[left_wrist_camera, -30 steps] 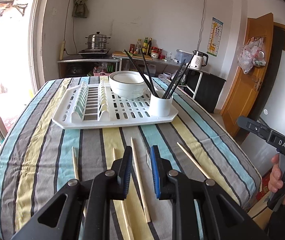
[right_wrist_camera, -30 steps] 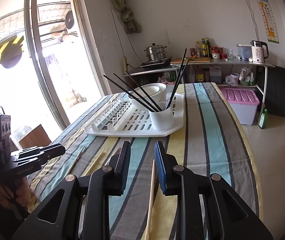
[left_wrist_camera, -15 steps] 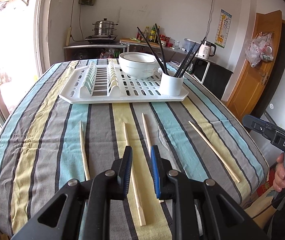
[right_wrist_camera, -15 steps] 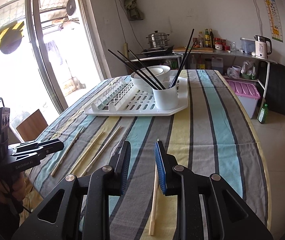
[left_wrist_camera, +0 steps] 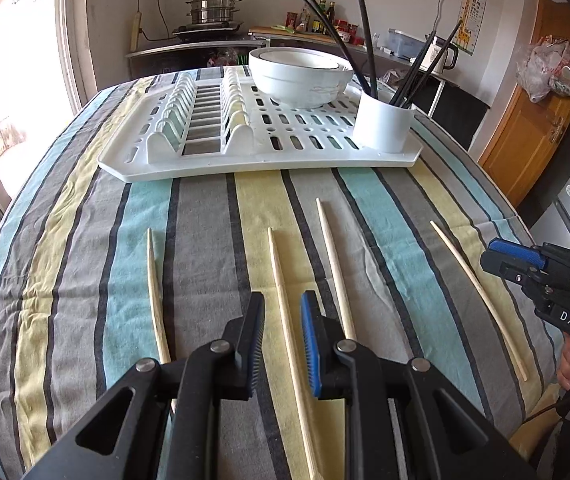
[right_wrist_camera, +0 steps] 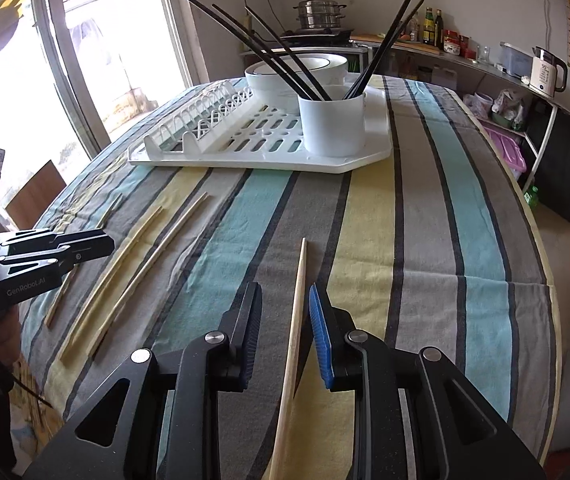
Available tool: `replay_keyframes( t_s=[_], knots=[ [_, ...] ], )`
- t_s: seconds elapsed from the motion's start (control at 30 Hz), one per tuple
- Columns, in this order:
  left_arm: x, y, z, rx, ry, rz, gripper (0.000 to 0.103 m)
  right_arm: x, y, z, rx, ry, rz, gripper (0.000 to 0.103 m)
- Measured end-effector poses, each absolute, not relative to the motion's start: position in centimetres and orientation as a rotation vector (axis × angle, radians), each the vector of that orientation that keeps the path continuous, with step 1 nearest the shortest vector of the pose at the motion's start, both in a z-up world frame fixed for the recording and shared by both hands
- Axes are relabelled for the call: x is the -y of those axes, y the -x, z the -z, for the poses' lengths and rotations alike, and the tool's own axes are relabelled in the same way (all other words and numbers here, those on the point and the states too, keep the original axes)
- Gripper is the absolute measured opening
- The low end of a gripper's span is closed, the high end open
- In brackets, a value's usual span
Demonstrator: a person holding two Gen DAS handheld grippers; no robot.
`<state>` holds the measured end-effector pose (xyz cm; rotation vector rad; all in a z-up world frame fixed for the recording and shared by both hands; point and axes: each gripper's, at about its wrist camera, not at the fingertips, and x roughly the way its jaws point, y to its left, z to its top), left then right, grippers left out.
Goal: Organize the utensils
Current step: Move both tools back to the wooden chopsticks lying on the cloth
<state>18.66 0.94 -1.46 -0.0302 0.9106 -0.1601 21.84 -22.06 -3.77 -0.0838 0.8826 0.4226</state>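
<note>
My left hand-held gripper point(left_wrist_camera: 282, 330) and right hand-held gripper point(right_wrist_camera: 285, 322) each hang open over a wooden chopstick point(left_wrist_camera: 281, 280) on the striped worktop point(left_wrist_camera: 205, 260), the cup point(right_wrist_camera: 332, 124) at twelve o'clock.

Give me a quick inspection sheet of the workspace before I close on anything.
Surface: striped tablecloth, wrinkled.
Job's things: four wooden chopsticks lie loose; white holder cup with black chopsticks stands on the drying rack.
Clutter: stacked white bowls on the rack.
Grippers: left gripper open over one chopstick; right gripper open around the rightmost chopstick.
Cables: a thin cable under the right hand.
Surroundings: steamer pot, kettle, window, door.
</note>
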Motion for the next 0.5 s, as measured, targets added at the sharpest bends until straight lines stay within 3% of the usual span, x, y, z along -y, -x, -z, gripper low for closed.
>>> replay_keyframes(
  t_s=[0.37, 0.5],
  knots=[
    [-0.1, -22.6, 2.5, -0.975, -0.008, 0.147, 0.020, 21.1, -24.8, 5.0, -0.947, 0.115, -0.416, 0.025],
    [0.2, -23.0, 2.7, -0.978, -0.022, 0.142, 0.020, 20.6, -25.6, 5.4, -0.965, 0.136, -0.411, 0.019]
  ],
)
